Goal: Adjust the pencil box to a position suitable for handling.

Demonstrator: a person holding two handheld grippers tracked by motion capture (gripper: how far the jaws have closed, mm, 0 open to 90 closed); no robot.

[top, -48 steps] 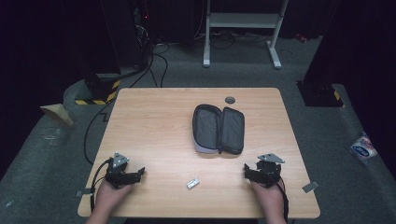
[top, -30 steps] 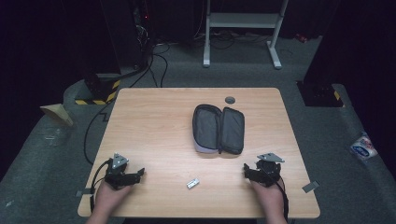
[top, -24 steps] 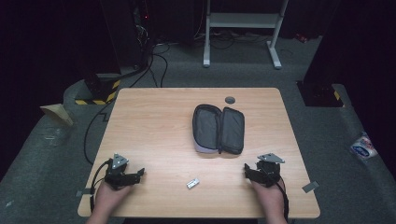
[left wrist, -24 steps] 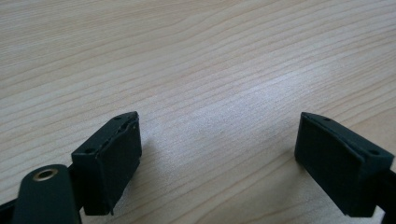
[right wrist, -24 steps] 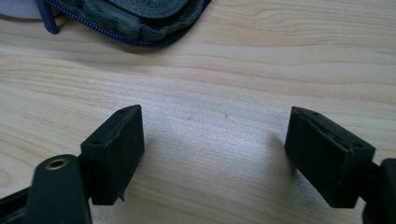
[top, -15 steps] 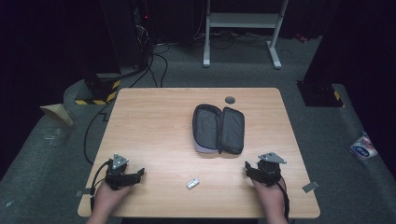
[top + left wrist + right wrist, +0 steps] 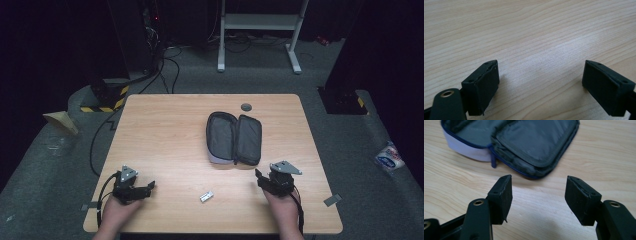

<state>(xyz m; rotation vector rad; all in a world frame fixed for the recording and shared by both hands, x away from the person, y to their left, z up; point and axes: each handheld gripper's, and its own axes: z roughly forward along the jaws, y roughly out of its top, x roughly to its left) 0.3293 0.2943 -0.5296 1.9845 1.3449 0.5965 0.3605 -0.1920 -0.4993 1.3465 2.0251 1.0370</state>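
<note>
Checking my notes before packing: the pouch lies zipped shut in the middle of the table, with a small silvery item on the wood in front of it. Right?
Not quite. The pouch lies unzipped and spread open, its grey lining showing, as the high view and the right gripper view show. It does sit mid-table, with the small silvery item on the wood in front.

A small dark round disc (image 7: 246, 106) lies on the wooden table (image 7: 165, 130) near its far edge. On the grey floor, a white packet (image 7: 389, 157) sits right of the table, and black cables (image 7: 165, 65) trail beyond it.
</note>
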